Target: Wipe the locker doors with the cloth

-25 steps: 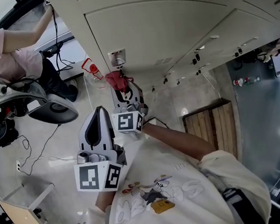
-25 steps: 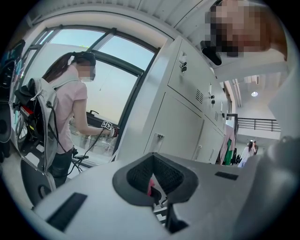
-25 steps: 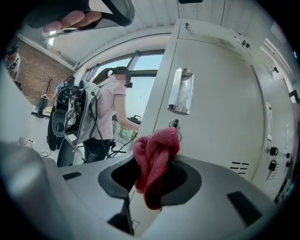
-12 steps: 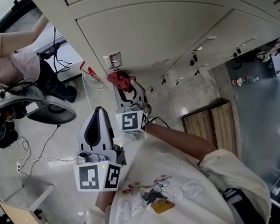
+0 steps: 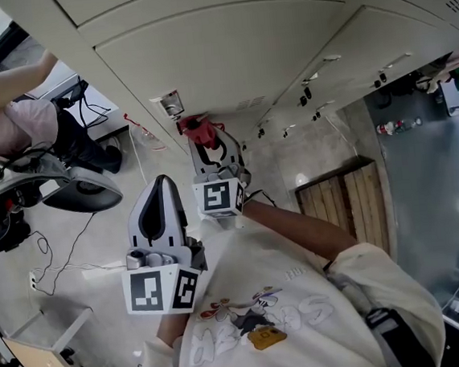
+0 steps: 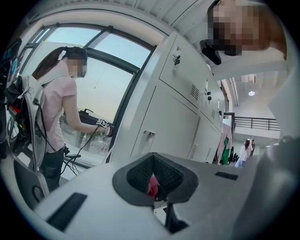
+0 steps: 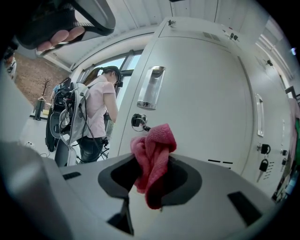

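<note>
Right gripper (image 7: 151, 180): fingers clenched on the red cloth (image 7: 153, 157), its bunched end poking forward as a wiping pad, just below the locker door (image 7: 206, 103) lock (image 7: 138, 122). Left gripper (image 6: 156, 186): fingers closed and empty, well back from the lock, probably to stay clear.

The right tool (image 7: 150, 186) pinches a red cloth (image 7: 153, 151) near a locker door (image 7: 206, 103).

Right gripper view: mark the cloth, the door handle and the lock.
cloth (image 7: 152, 159), right gripper view, middle of the bunched fold.
handle (image 7: 151, 88), right gripper view, centre of its recess.
lock (image 7: 138, 121), right gripper view, its round body.
</note>
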The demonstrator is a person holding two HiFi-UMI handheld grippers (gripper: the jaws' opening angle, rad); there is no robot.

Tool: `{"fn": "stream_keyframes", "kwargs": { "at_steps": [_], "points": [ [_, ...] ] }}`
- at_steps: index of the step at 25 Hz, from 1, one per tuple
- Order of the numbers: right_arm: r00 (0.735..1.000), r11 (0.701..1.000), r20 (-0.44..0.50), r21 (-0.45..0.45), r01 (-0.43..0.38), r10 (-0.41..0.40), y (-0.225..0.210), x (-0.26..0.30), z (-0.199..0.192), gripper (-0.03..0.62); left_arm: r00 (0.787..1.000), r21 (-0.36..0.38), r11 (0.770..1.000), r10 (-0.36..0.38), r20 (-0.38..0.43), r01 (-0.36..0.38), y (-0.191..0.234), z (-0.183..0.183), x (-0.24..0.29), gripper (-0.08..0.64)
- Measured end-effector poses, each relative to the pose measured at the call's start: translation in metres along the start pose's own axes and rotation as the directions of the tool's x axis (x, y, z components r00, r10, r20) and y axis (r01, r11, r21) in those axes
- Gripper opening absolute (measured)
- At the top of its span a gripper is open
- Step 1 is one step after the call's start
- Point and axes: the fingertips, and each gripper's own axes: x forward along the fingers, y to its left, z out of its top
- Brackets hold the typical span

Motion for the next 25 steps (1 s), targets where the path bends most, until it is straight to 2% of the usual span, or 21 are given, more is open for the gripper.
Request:
{"fn": "stream_keyframes", "kwargs": {
  "at_steps": [25],
  "points": [
    [0.995, 0.995, -0.03, -0.004, 0.1, -0.1, -0.103, -0.022, -0.037, 0.136, 0.998, 0.023, 0.998, -0.057, -0.01, 0.057, -0.046, -0.005, 0.018, 0.005]
  ]
}}
